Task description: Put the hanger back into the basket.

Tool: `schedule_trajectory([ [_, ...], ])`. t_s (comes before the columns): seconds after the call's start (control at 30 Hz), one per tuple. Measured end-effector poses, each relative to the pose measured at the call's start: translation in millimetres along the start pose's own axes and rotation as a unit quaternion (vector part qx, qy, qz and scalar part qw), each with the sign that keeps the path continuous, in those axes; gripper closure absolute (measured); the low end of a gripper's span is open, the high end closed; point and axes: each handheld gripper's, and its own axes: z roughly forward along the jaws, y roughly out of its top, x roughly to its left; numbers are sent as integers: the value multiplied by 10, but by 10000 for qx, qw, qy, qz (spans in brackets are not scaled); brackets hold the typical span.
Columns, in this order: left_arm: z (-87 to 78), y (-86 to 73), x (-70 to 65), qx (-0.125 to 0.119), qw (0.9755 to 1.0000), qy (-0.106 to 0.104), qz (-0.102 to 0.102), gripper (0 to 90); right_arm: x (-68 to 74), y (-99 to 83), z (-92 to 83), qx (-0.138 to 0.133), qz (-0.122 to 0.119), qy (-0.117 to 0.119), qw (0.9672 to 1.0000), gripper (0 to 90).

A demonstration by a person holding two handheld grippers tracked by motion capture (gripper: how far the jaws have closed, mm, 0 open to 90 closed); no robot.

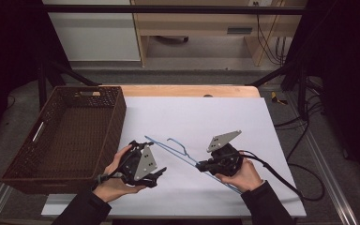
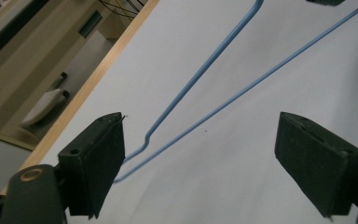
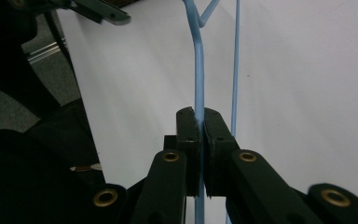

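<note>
A thin blue wire hanger (image 1: 178,151) lies slanted over the white sheet (image 1: 215,112); its hook points to the far side. My right gripper (image 1: 200,165) is shut on one of its wires, and in the right gripper view the jaws (image 3: 199,114) pinch that blue wire (image 3: 199,70) flat between the pads. My left gripper (image 1: 161,172) is held near the hanger's left end, beside the basket. In the left gripper view its jaws (image 2: 200,121) stand wide apart, and the hanger's corner (image 2: 214,56) lies beyond them, untouched.
A dark woven basket (image 1: 117,117) with nothing in it stands at the left, its wall against the sheet's edge. The wooden table edge (image 1: 187,90) runs along the back. The right gripper's cable (image 1: 286,180) loops off to the right.
</note>
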Motion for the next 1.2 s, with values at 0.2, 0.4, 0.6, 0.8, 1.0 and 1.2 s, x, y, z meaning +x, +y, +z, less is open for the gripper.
schedule_trajectory([
  [0.2,125,22,-91,87,9991,53,423,212,36,-34,9,24,-18,170,9999,879],
  [0.4,211,36,-143,121,9964,117,834,293,43,-56,28,44,7,347,9994,878],
  [0.6,248,39,-156,186,9925,198,1194,451,45,-52,53,57,59,443,9990,878],
  [0.8,304,43,-152,287,9892,263,1414,577,42,-48,80,42,104,511,9986,878],
  [1.0,329,61,-193,296,9839,367,1722,713,43,-49,112,53,106,573,9983,878],
  [1.2,361,52,-227,179,9828,395,1797,820,53,-52,102,28,117,626,9980,878],
])
